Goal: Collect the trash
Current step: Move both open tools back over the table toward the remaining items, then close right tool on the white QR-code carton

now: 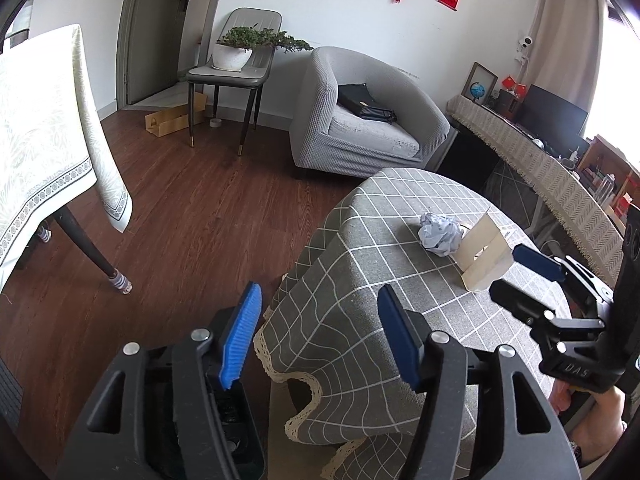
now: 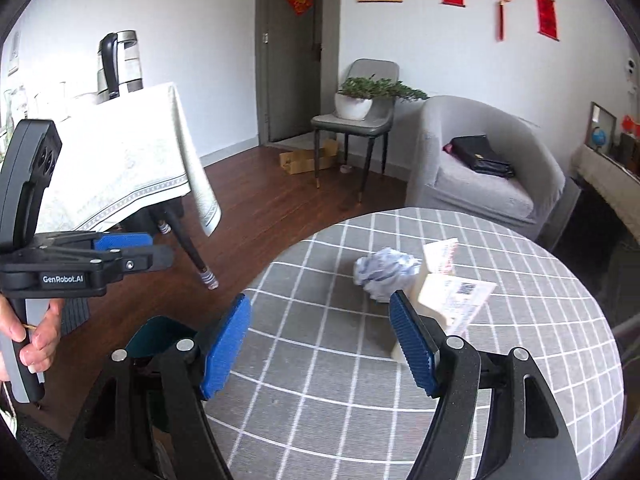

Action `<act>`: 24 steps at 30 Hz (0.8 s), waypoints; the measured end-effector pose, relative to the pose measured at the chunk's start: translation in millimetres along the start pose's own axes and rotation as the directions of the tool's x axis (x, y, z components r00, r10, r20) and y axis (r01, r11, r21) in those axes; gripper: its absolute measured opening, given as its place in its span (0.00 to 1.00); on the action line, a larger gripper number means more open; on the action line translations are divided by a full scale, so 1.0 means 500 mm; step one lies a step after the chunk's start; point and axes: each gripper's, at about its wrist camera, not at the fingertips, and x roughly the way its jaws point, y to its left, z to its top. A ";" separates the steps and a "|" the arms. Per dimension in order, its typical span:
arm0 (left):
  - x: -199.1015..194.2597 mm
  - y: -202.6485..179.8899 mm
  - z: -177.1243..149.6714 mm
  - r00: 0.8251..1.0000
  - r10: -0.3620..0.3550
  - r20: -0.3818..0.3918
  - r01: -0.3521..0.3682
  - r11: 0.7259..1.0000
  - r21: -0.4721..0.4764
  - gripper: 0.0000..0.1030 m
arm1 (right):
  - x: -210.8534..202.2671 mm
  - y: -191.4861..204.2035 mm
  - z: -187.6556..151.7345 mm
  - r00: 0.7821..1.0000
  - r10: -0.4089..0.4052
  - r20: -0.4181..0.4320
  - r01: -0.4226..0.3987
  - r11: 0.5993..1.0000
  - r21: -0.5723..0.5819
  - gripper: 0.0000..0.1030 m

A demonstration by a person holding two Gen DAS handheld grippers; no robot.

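A crumpled bluish-white paper ball [image 1: 440, 234] [image 2: 386, 270] lies on the round table with the grey checked cloth [image 1: 360, 300] [image 2: 340, 360]. A torn cream cardboard box [image 1: 486, 254] [image 2: 448, 296] stands right beside it. My left gripper [image 1: 318, 330] is open and empty, over the table's left edge. My right gripper [image 2: 322, 340] is open and empty above the table, short of the paper ball. The right gripper also shows in the left wrist view [image 1: 520, 272], open next to the box. The left gripper shows at the left of the right wrist view [image 2: 152, 250].
A dark teal bin [image 2: 160, 336] sits on the floor by the table's left side. A dining table with a white cloth [image 1: 48, 140] stands left. A grey armchair [image 1: 360, 120] holding a black bag, a chair with a plant [image 1: 236, 60], and a cloth-covered desk [image 1: 560, 172] stand beyond.
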 end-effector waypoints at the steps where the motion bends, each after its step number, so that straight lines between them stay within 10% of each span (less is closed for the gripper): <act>1: 0.005 -0.004 0.000 1.000 -0.007 -0.005 0.007 1.000 0.000 0.65 | -0.007 -0.013 -0.002 1.000 -0.016 0.012 0.016 1.000 0.009 0.77; 24: 0.104 -0.083 0.023 0.999 -0.036 -0.018 0.037 0.998 0.050 0.79 | 0.064 -0.157 -0.016 0.997 -0.066 -0.029 0.071 0.965 0.251 0.91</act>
